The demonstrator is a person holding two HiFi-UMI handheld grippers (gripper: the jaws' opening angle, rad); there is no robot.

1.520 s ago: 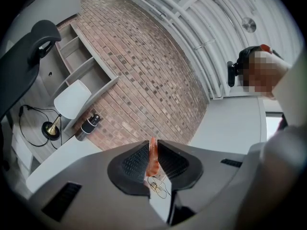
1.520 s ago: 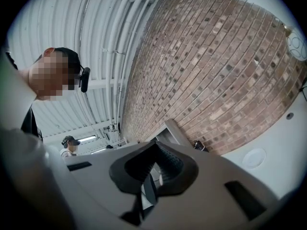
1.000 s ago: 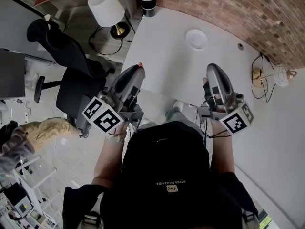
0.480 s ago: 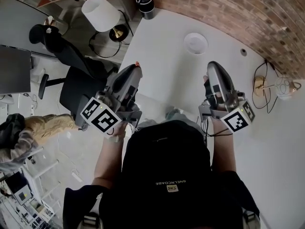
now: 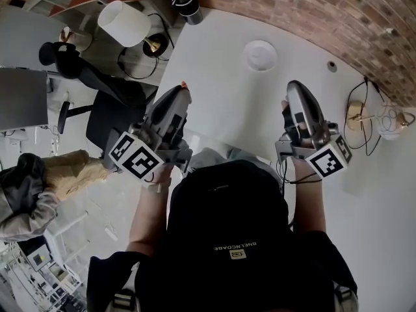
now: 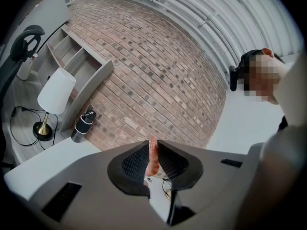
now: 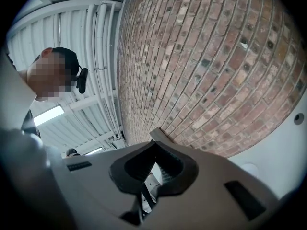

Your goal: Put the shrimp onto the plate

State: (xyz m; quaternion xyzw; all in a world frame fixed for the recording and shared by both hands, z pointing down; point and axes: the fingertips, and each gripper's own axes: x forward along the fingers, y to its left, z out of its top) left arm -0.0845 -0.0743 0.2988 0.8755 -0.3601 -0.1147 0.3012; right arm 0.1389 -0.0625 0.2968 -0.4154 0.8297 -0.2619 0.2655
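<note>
In the head view, the left claw (image 5: 182,90) hangs over the left edge of the white desk (image 5: 221,77), with an orange tip of the shrimp (image 5: 184,84) poking out past its jaws. The right claw (image 5: 296,87) is held over the desk nearer the person. 1 white plate (image 5: 260,55) lies empty toward the far edge, by the brick wall (image 5: 312,12) and well apart from both claws. In the left gripper view, the left claw (image 6: 155,148) is clenched on the 1 shrimp (image 6: 153,156), a thin pink-orange strip standing upright between the ribbed pads, with a lamp (image 6: 56,91) off to the left. The shrimp looks light, soft and probably slick, so a gentle pinch across its middle, as here, seems the safest hold, and too hard a squeeze could crush it. In the right gripper view, the right claw (image 7: 153,143) has its jaws drawn together at the tips with nothing between them, pointing at the brick wall.
</note>
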